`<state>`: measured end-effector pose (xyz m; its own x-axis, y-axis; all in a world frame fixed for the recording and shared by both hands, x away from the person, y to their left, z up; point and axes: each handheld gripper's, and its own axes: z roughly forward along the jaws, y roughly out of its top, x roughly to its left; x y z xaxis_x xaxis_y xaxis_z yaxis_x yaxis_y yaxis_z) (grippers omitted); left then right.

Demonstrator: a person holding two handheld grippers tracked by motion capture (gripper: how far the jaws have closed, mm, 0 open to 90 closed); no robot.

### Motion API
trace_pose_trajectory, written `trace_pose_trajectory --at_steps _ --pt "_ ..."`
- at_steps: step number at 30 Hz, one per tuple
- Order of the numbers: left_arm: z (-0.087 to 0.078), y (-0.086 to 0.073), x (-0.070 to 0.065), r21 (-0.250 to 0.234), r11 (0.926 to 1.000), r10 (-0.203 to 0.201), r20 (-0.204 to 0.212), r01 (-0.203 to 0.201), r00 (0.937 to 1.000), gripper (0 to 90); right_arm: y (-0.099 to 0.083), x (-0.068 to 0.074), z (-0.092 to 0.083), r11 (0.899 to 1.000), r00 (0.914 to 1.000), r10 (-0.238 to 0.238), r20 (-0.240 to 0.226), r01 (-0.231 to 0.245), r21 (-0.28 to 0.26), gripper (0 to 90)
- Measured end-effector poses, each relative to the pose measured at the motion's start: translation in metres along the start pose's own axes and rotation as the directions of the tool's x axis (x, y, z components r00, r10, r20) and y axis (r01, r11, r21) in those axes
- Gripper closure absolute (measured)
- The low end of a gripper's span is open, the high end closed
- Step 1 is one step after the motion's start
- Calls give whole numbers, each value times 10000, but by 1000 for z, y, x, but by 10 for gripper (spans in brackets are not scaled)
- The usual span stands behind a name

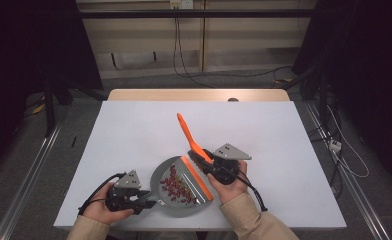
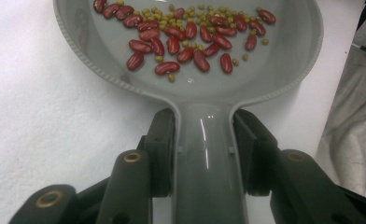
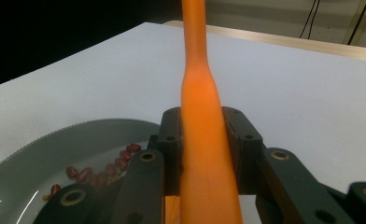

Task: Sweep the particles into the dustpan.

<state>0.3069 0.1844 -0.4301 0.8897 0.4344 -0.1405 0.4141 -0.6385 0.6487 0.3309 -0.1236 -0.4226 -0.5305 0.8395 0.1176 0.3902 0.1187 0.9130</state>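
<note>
A grey dustpan (image 1: 171,202) lies near the table's front edge, its orange lip (image 1: 196,178) facing right. Red kidney beans (image 1: 176,184) and small green beans (image 2: 190,43) are spread inside the pan (image 2: 284,56). My left gripper (image 1: 143,197) is shut on the dustpan's grey handle (image 2: 207,154), one jaw on each side. My right gripper (image 1: 200,156) is shut on the orange brush's handle (image 1: 186,132), which points up and away from the pan; in the right gripper view the handle (image 3: 202,107) runs between both jaws. The brush head is hidden behind the gripper.
The white table (image 1: 134,125) has a wooden strip (image 1: 199,94) at its far edge. Cables (image 1: 334,150) lie on the floor at the right. Metal rails (image 1: 24,185) run along both sides of the table. A person's sleeves (image 1: 249,220) come in at the bottom.
</note>
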Motion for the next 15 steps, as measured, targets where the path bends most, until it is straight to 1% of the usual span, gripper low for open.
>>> trace_pose_trajectory --at_steps 1,2,3,4,6,8,9,10,11,14,15 --pt "1 0 -1 12 10000 7 -97 -7 10000 601 0 -1 0 10000 10000 -13 30 13 30 711" --pt "1 0 -1 99 9999 47 -74 -46 10000 594 -1 -1 0 10000 10000 -45 71 45 52 711" --pt "2 0 -1 224 9997 139 -185 -135 9997 602 -2 -2 0 10000 10000 -39 85 38 75 711" --pt "3 1 -2 172 9998 133 -233 -129 9996 604 -3 -3 0 10000 10000 2 79 -2 99 711" --pt "4 1 -1 74 9999 100 -127 -100 9999 610 -4 -5 -1 9999 9999 0 131 -2 164 711" --pt "4 1 -2 51 10000 52 -115 -51 9999 623 -5 -8 -2 9998 9999 19 169 -22 194 711" --pt "4 1 -1 67 9999 92 -140 -91 9999 625 -6 -9 -2 9998 9998 19 207 -23 195 711" --pt "4 0 -2 81 9999 89 -283 -87 9996 626 -6 -10 -3 9998 9998 26 207 -30 188 711" --pt "4 -1 -2 -49 10000 79 -139 -80 9999 626 -6 -12 -4 9998 9997 15 245 -20 197 712" --pt "4 -2 -2 -46 9998 198 -238 -199 9995 628 -6 -15 -7 9998 9995 31 309 -37 215 711" --pt "4 -2 -3 -64 9996 283 -367 -285 9989 629 -7 -16 -7 9997 9994 69 347 -77 226 712"
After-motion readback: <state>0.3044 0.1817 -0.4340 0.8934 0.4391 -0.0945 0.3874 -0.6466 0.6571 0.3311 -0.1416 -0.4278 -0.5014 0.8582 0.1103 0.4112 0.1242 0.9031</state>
